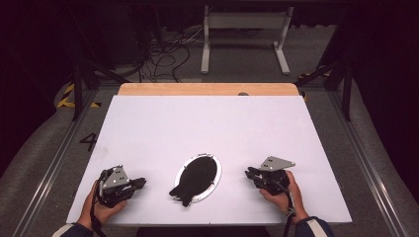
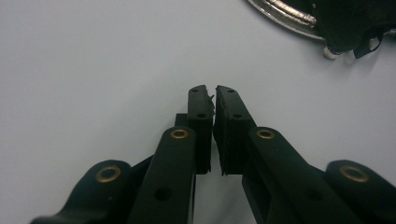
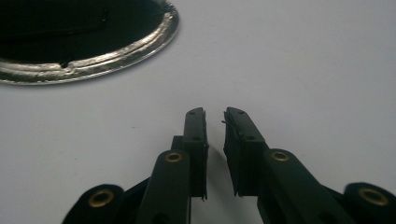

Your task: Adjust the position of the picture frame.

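1. Right, I have the left gripper (image 1: pixel 140 183) resting on the white tabletop (image 1: pixel 207 123), just left of the oval metal tray (image 1: pixel 213 179). Its fingers (image 2: pixel 201 109) are pressed nearly together with nothing between them.
2. The right gripper (image 1: pixel 248 173) rests on the other side of the tray. Its fingers (image 3: pixel 195 128) stand a narrow slit apart, also holding nothing.
3. The thing to handle is the black cloth (image 1: pixel 196 178). It lies in the tray between the two grippers, and its near end spills over the rim towards me.
4. I judge the step in hand to be the reach for the cloth, and neither gripper touches it yet.
5. To do it well, I would spread the fingers before closing in. They are too tight now to take in fabric.
6. I would aim for the overhanging end, since a pinch there avoids scraping the metal rim.
7. I would bite only cloth and lift slowly, so the tray does not slide or tip.
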`<state>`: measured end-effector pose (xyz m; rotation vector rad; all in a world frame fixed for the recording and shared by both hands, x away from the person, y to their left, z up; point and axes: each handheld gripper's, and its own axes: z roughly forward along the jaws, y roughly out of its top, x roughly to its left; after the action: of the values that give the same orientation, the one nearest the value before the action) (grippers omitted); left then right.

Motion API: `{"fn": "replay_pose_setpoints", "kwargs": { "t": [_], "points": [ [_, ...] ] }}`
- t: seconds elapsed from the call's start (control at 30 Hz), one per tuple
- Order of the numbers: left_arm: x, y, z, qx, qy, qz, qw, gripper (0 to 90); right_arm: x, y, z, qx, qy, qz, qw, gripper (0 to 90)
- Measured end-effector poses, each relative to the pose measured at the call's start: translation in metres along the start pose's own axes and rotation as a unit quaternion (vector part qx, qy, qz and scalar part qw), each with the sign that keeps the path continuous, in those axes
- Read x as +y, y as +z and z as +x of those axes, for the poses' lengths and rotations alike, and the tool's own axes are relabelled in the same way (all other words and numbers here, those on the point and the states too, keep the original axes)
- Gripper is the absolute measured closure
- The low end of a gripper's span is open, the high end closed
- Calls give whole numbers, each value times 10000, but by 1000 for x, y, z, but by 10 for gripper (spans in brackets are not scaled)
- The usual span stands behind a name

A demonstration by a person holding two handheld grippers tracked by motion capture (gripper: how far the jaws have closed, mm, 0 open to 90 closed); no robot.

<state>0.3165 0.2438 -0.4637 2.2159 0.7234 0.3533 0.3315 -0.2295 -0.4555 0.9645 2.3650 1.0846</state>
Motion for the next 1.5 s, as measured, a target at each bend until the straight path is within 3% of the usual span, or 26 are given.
{"fn": "replay_pose_setpoints", "kwargs": {
  "t": [0.03,0.1,0.33,0.53,0.67,0.83,0.9,0.97,1.1,1.27,1.4,1.5],
  "points": [
    [1,1,0,-36,5,1,10000,864,1,3,6,142,49,49,9999,829],
    [4,5,-1,-116,6,4,9999,868,3,5,10,193,36,72,9998,838],
    [17,22,-14,-362,305,236,9986,894,12,14,32,349,-279,157,9989,893],
    [30,38,-25,-640,496,187,9965,896,18,20,45,511,-224,127,9984,900],
    [34,43,-30,-712,627,150,9954,898,20,27,53,623,-193,257,9975,900],
    [38,47,-32,-803,588,133,9949,898,21,28,55,636,-38,264,9976,900],
    [40,49,-34,-841,581,158,9946,899,21,29,56,653,-48,257,9975,900],
    [43,51,-36,-833,700,186,9939,899,22,30,57,600,-89,259,9978,900],
    [44,54,-39,-887,561,142,9944,898,22,31,56,626,-45,236,9977,900],
    [51,59,-46,-881,656,166,9938,897,23,33,56,618,-58,233,9978,900],
    [57,66,-49,-938,728,171,9928,896,25,33,55,466,-96,257,9985,900],
    [60,69,-50,-995,680,149,9926,896,24,33,50,416,16,232,9989,900]
  ]
}}
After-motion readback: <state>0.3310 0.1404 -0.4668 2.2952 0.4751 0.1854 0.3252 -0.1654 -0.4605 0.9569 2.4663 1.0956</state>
